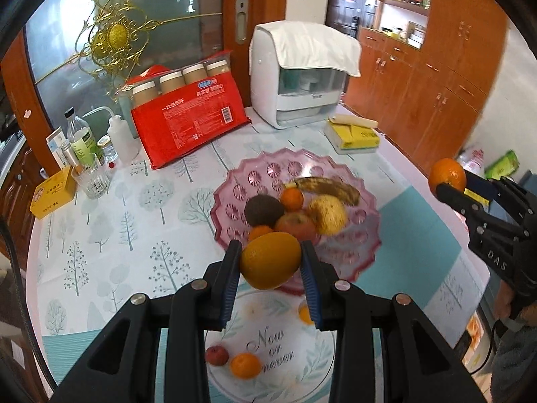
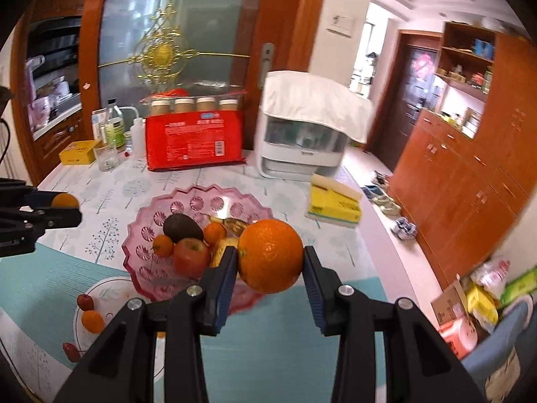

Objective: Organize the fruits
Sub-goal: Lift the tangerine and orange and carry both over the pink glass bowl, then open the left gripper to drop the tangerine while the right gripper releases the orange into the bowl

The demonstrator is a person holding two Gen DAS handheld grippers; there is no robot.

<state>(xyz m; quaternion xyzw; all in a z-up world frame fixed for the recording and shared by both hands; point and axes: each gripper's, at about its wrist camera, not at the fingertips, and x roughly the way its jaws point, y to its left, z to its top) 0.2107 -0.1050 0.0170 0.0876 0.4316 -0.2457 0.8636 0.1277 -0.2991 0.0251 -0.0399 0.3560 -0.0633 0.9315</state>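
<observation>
two grippers hold oranges above "now or never" plate (image 1: 268, 346).

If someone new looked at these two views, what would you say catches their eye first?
First, each gripper holds an orange up in the air: the left gripper grips a yellowish orange, the right gripper a deep orange one. Behind both, mid-table, sits the pink glass bowl already holding an apple, an avocado, a banana and tangerines. Nearer the camera, a white plate carries a few small fruits.
</observation>
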